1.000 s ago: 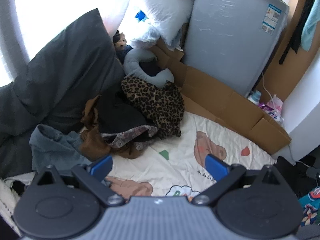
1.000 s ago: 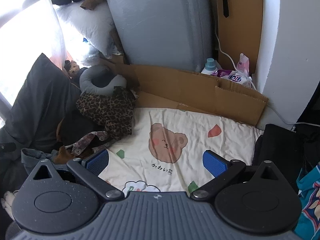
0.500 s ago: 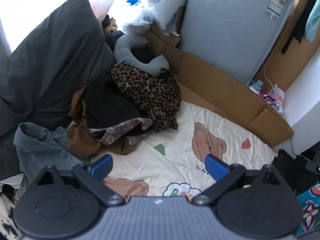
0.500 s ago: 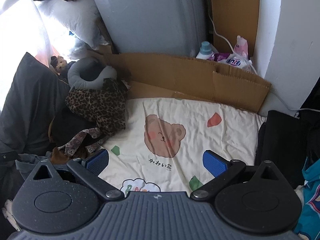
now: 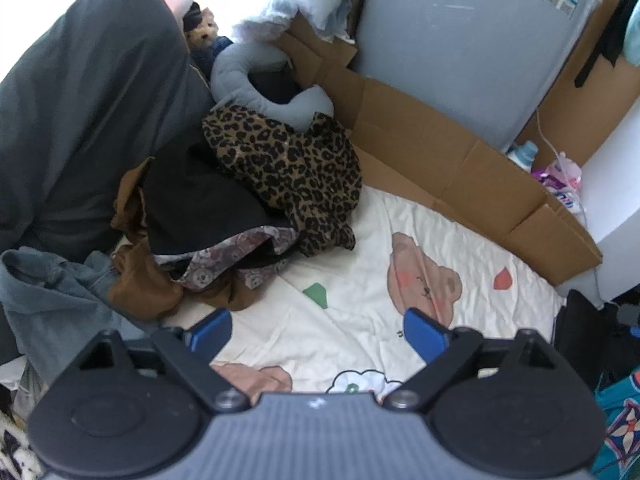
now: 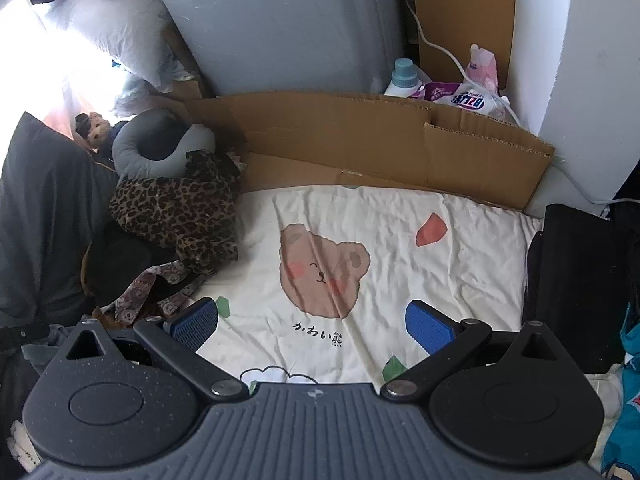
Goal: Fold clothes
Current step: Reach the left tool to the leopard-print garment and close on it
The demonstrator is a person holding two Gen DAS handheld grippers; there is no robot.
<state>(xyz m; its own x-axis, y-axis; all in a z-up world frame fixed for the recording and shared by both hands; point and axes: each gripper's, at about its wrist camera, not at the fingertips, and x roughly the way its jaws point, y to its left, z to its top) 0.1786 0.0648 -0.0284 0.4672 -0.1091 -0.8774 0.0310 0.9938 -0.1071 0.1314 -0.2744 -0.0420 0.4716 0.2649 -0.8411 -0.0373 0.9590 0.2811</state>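
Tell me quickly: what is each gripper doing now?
Left gripper: open but closing, nothing between its jaws.
Right gripper: open, holding nothing.

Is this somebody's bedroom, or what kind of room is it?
Probably a bedroom or sleeping corner. A bear-print quilt is spread flat, a dark pillow leans beside it, and a pile of unfolded clothes sits next to a small teddy bear.

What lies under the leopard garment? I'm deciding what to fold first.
Under the leopard garment lies a black garment, with floral fabric and brown cloth lower. Anything deeper in the pile is covered.
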